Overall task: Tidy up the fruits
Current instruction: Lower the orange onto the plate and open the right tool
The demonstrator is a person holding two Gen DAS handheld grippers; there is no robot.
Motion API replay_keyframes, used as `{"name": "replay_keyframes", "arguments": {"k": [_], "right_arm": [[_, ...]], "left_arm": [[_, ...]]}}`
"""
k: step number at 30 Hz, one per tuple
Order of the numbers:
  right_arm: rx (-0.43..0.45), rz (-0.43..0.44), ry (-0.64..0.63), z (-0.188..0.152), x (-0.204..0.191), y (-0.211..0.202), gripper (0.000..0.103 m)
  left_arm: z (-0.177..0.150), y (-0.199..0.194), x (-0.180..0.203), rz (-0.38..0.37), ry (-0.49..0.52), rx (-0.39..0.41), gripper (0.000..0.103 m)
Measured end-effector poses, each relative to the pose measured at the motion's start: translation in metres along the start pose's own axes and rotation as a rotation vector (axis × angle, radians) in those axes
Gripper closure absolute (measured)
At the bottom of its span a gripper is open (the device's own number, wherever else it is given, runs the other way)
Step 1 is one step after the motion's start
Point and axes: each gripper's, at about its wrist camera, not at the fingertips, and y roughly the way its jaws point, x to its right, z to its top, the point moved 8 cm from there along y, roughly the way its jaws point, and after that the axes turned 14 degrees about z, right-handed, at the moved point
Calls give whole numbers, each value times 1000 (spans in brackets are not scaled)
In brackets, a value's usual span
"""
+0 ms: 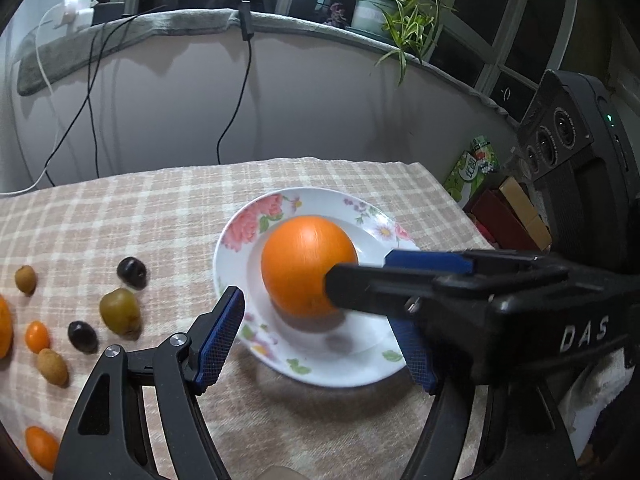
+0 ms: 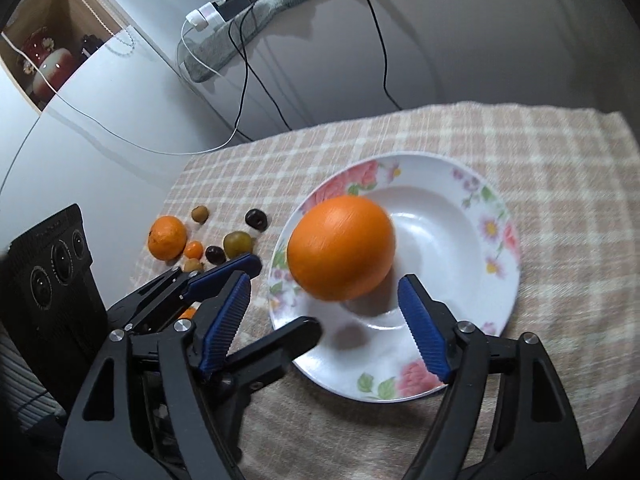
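Observation:
A large orange (image 1: 308, 264) (image 2: 340, 246) lies in a white flowered plate (image 1: 360, 372) (image 2: 496, 240) on the checked cloth, its outline slightly blurred. My right gripper (image 2: 324, 284) (image 1: 360, 270) stands open just short of the orange, its blue pads (image 2: 424, 328) clear of the fruit. My left gripper (image 1: 316, 316) (image 2: 286, 292) is open too, with its tips at the plate's near rim and nothing gripped. Left of the plate lie several small fruits: a mandarin (image 2: 167, 238), a green fruit (image 1: 120, 310), dark grapes (image 1: 132, 272), kumquats (image 1: 37, 336) and brown ones (image 1: 52, 366).
The two grippers cross close together over the plate's near side. A black device with round dials (image 1: 560, 132) and cartons (image 1: 476, 168) stand past the table's right edge. Cables (image 1: 236, 120) hang down the wall behind, below a sill with a potted plant (image 1: 384, 8).

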Motion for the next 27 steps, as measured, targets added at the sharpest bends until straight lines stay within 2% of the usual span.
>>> {"name": "replay_keyframes", "arguments": {"k": [7, 15, 19, 23, 27], "right_arm": [[30, -102, -83, 6, -8, -12, 24], [65, -161, -185, 8, -30, -10, 24], [73, -180, -247, 9, -44, -1, 24], [85, -199, -295, 13, -58, 9, 24], [61, -190, -344, 17, -77, 27, 24]], "left_arm": [[-5, -20, -18, -24, -36, 21, 30], [-14, -47, -55, 44, -54, 67, 30], [-15, -57, -84, 83, -129, 100, 30], [-24, -59, -118, 128, -206, 72, 30], [-35, -62, -152, 139, -298, 62, 30]]}}
